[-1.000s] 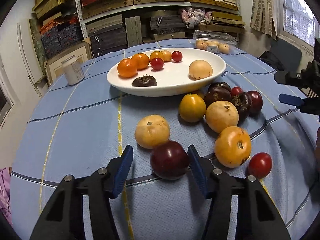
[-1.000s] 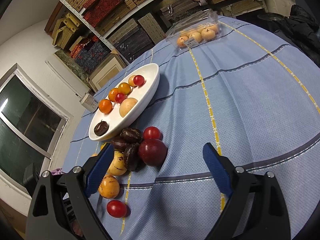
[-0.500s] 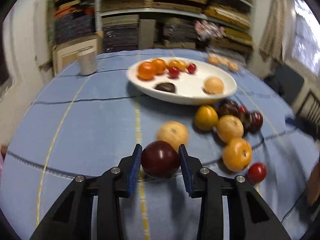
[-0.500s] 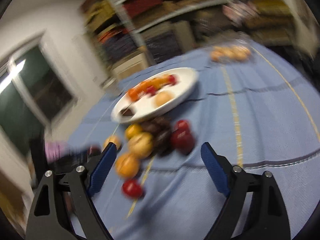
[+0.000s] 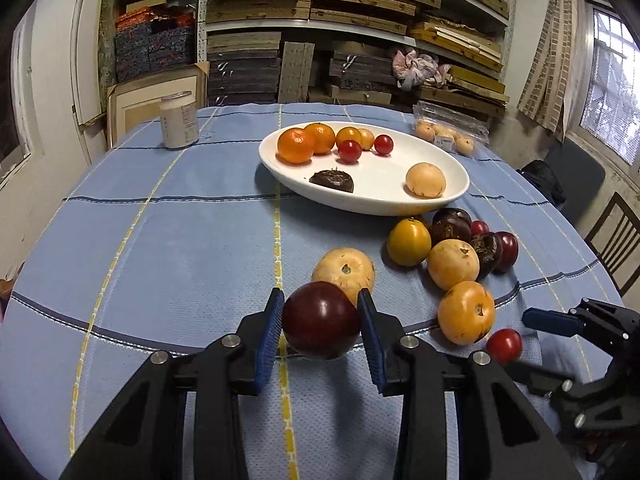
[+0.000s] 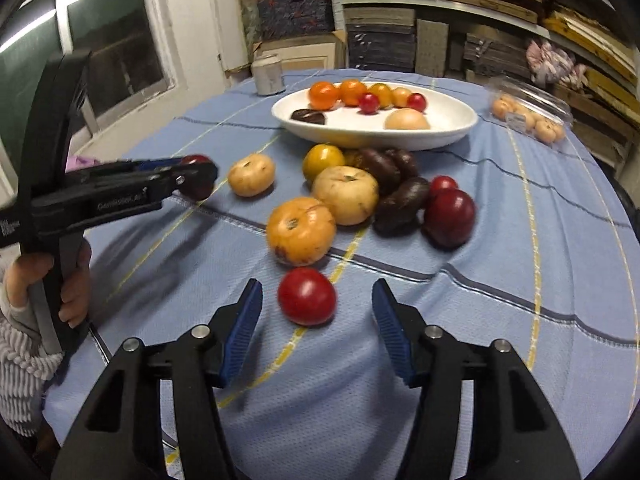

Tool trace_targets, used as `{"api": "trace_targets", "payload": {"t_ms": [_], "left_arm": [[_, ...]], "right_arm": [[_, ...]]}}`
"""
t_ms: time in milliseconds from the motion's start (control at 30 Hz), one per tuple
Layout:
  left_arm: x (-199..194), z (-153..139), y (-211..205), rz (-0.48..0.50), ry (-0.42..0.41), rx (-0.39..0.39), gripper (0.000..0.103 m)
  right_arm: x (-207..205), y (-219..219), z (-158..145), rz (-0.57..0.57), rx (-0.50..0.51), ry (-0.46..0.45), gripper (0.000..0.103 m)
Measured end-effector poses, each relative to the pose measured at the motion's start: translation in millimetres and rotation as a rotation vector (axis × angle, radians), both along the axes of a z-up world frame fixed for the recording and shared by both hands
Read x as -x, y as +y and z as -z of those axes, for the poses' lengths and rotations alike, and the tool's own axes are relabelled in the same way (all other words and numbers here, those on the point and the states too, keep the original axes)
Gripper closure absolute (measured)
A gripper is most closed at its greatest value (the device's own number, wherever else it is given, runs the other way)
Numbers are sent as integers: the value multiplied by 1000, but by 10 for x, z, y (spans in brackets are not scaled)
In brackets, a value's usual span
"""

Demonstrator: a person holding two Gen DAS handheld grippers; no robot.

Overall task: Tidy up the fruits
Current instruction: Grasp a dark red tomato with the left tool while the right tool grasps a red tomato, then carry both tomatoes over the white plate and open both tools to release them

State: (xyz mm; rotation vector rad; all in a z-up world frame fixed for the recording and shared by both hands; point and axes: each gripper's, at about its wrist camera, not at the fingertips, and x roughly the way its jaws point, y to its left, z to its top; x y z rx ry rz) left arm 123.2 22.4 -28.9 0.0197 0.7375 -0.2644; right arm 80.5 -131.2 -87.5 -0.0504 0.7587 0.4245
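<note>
Dark plum (image 5: 321,326) clamped in left tool (image 5: 320,330); right tool (image 6: 317,322) (closing, gaping) straddles one tomato (image 6: 307,296).

a white oval ceramic dish (image 5: 452,196) sits mid-table (image 5: 180,248); loose round fruits (image 5: 452,264) cluster before it, a white cylindrical jar (image 5: 179,121) behind-left.

We seem to be in a home storeroom doubling as a dining corner. Behind the desk (image 5: 160,240), covered in a blue striped cloth, metal shelves (image 5: 360,24) are packed with flat stacked boxes and boards, with framed panels (image 5: 156,92) leaning on the wall beside them. We also see a curtained window (image 5: 608,92), a wooden chair (image 5: 616,240) and a white oval dish (image 5: 380,200) of fruit.
</note>
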Motion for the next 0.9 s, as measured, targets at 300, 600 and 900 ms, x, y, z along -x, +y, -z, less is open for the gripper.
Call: {"api": "trace_targets", "payload": {"t_ms": [300, 600, 900], "left_arm": [[-21, 63, -64, 19, 19, -26, 65], [-65, 156, -76, 20, 57, -30, 65], [-165, -204, -34, 23, 21, 74, 65]], "right_arm": [[-125, 104, 112, 17, 11, 75, 47], [-145, 44, 101, 9, -51, 81, 71], [-168, -504, -407, 110, -242, 3, 71]]}}
